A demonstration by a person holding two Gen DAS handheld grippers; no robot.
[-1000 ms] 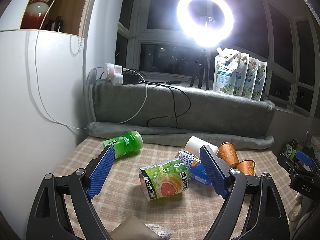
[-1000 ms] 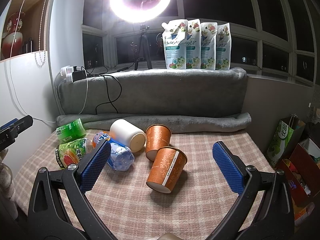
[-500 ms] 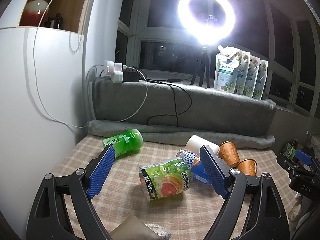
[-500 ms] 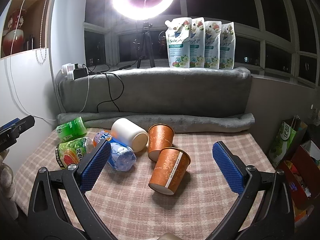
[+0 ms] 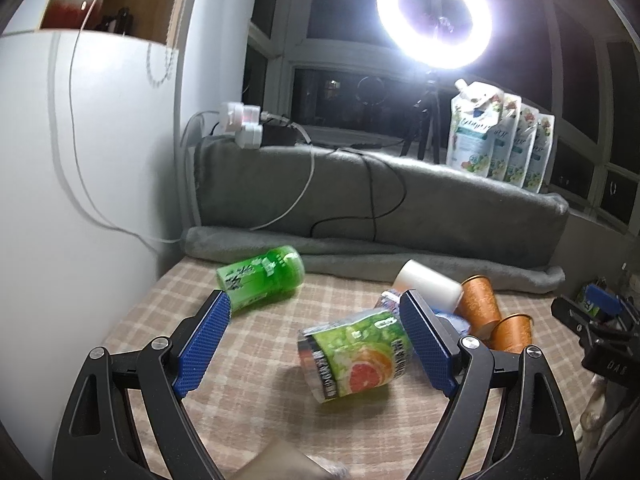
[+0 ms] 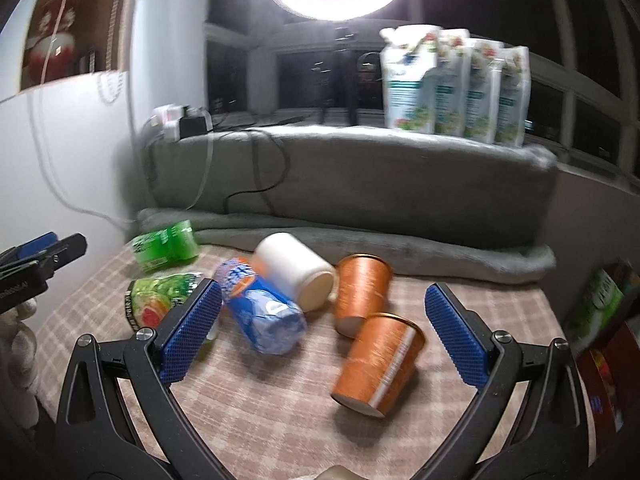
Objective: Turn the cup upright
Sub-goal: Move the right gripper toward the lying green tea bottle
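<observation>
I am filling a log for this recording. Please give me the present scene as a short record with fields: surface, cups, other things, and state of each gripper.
surface: checked cloth
cups: near orange cup and far orange cup, both tipped over; white cup, blue cup, grapefruit cup and green cup, all on their sides
background: ring light, refill pouches, grey blanket
left gripper: open, holds nothing
right gripper: open, holds nothing
</observation>
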